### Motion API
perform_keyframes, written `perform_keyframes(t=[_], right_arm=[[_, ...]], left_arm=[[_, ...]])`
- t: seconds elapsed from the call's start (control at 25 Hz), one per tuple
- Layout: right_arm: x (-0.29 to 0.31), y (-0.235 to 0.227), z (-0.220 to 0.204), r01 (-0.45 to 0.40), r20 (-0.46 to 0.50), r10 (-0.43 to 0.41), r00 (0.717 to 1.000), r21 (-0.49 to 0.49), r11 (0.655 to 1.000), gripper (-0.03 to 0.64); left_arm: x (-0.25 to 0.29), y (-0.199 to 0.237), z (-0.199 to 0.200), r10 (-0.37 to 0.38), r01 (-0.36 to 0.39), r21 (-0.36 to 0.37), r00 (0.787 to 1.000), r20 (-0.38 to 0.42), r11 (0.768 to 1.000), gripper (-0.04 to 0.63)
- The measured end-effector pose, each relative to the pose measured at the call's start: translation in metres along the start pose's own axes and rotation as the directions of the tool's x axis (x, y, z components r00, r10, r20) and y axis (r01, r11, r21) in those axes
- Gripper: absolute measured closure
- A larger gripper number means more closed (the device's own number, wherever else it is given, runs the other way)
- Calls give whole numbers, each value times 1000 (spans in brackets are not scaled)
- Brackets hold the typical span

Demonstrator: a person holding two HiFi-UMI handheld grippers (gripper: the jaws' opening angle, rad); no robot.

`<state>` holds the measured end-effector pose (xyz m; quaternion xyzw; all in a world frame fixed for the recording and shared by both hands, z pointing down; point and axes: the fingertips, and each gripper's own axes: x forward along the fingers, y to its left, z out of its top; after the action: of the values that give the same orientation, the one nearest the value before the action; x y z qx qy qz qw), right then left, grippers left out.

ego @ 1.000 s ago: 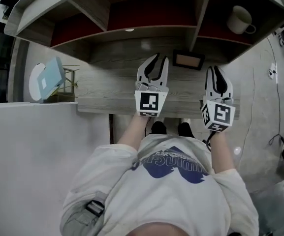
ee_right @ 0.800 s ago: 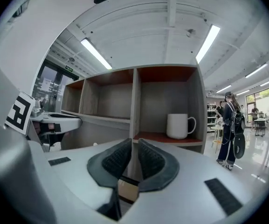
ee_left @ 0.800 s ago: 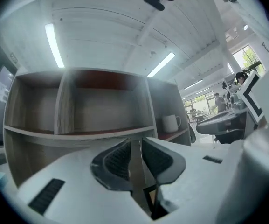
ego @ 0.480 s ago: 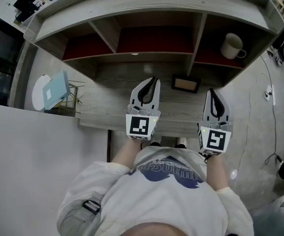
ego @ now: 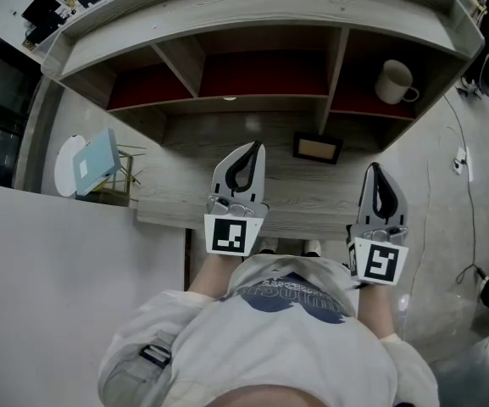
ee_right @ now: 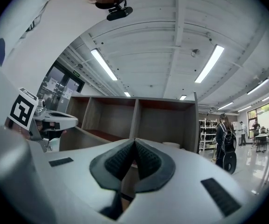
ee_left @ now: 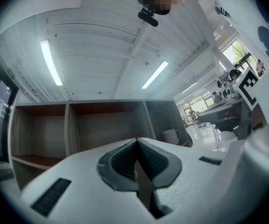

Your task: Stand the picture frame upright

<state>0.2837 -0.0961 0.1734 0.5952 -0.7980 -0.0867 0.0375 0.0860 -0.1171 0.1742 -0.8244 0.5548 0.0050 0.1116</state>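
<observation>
1. Both grippers drawn back from the frame since earlier; left gripper [ego: 255, 147] and right gripper [ego: 374, 167] jaws just closed, now pressed together, empty.
2. Picture frame [ego: 317, 147]: flat on table [ego: 185, 155], ahead between both grippers, untouched.

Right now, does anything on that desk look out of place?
Yes: the picture frame lies flat, face up, on the desk instead of standing upright. The mug in the right shelf compartment sits upright.
</observation>
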Motion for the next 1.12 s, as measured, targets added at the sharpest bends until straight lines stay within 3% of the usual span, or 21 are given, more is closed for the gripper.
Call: perform_keyframes(t=[0.2, 0.6, 0.84, 1.12], right_arm=[[-7, -6, 11, -14, 34, 12, 999, 58, 998, 620], [-10, -16, 19, 14, 68, -18, 998, 66, 998, 620], [-9, -9, 15, 12, 34, -12, 999, -13, 1000, 620], [-11, -8, 18, 14, 46, -13, 999, -22, 1000, 620]], left_arm=[[-6, 7, 8, -7, 7, 5, 1000, 28, 1000, 591], [-15, 11, 6, 1, -1, 27, 1000, 18, 1000, 591], [-18, 12, 6, 4, -5, 37, 1000, 18, 999, 591], [-20, 18, -2, 16, -16, 14, 1000, 6, 1000, 591]])
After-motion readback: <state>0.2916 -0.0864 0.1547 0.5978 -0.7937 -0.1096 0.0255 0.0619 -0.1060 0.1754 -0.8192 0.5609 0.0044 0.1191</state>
